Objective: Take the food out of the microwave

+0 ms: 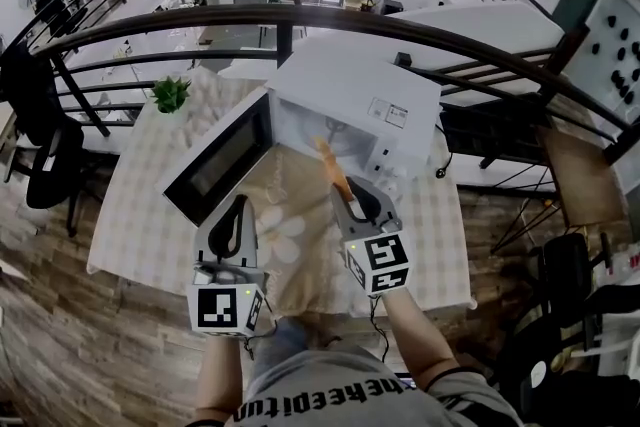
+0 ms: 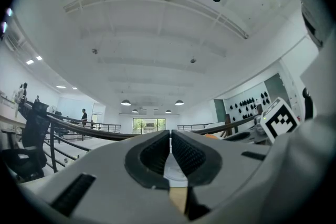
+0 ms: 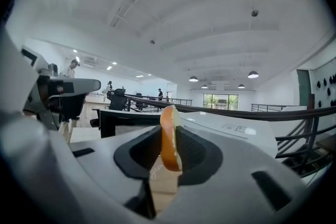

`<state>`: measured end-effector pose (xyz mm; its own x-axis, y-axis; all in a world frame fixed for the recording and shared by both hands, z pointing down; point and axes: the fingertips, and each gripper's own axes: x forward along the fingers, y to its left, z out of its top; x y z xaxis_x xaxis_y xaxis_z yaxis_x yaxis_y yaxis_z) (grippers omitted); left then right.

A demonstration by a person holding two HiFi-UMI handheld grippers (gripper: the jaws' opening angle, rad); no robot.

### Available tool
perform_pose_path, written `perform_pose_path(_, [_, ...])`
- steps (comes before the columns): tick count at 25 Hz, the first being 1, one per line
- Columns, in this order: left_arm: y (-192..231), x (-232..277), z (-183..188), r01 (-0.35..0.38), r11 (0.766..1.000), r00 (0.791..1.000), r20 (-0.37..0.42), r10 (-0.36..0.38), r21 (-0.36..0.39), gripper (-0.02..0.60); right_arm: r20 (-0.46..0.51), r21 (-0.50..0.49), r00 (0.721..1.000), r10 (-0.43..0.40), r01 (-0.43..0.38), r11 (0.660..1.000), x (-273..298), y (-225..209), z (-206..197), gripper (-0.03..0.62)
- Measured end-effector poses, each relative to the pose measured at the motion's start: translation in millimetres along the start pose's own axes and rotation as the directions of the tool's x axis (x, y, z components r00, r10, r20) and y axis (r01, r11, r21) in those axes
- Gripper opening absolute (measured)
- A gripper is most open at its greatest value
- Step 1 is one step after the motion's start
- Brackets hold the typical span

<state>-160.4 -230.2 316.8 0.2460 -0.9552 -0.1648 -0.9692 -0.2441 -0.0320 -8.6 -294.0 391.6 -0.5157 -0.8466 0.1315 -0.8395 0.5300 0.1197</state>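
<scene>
right gripper (image 1: pixel 350 197): one food slice (image 1: pixel 330 165); one microwave (image 1: pixel 350 80)

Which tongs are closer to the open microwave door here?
Left. The left tongs sit just in front of the open microwave door, shut and empty. The right tongs, gripping the orange food, are off to the door's right, before the microwave itself.

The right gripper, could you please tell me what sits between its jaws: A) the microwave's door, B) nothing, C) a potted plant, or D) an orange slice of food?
D: the right gripper is clamped on an orange slice of food, seen edge-on in its own view.
</scene>
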Motion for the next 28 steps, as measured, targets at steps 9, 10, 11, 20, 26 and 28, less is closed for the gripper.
perform_pose_path(9, [-17, -12, 15, -0.006, 1.000, 1.000, 0.014, 0.006, 0.004, 0.012, 0.070, 0.054, 0.998, 0.005, -0.008, 0.999, -37, -2, 23, 0.086])
perform_pose_path(10, [-19, -13, 17, -0.005, 1.000, 1.000, 0.016, 0.005, 0.006, 0.012, 0.077, 0.060, 0.997, 0.005, -0.010, 0.998, -41, -3, 25, 0.087])
perform_pose_path(11, [-21, -14, 18, -0.004, 1.000, 1.000, 0.019, 0.004, 0.007, 0.012, 0.084, 0.065, 0.996, 0.005, -0.010, 0.998, -45, -3, 28, 0.087])
perform_pose_path(20, [-37, -21, 27, -0.003, 1.000, 0.999, 0.034, 0.003, 0.013, 0.012, 0.145, 0.096, 0.989, -0.001, -0.013, 0.995, -77, -9, 45, 0.087])
perform_pose_path(26, [-44, -24, 27, -0.008, 1.000, 0.999, 0.040, 0.008, 0.014, 0.012, 0.185, 0.118, 0.983, -0.008, -0.014, 0.993, -92, -15, 52, 0.087])
perform_pose_path(28, [-45, -26, 25, -0.008, 1.000, 0.999, 0.045, 0.007, 0.016, 0.012, 0.196, 0.126, 0.981, -0.011, -0.014, 0.992, -96, -16, 55, 0.087])
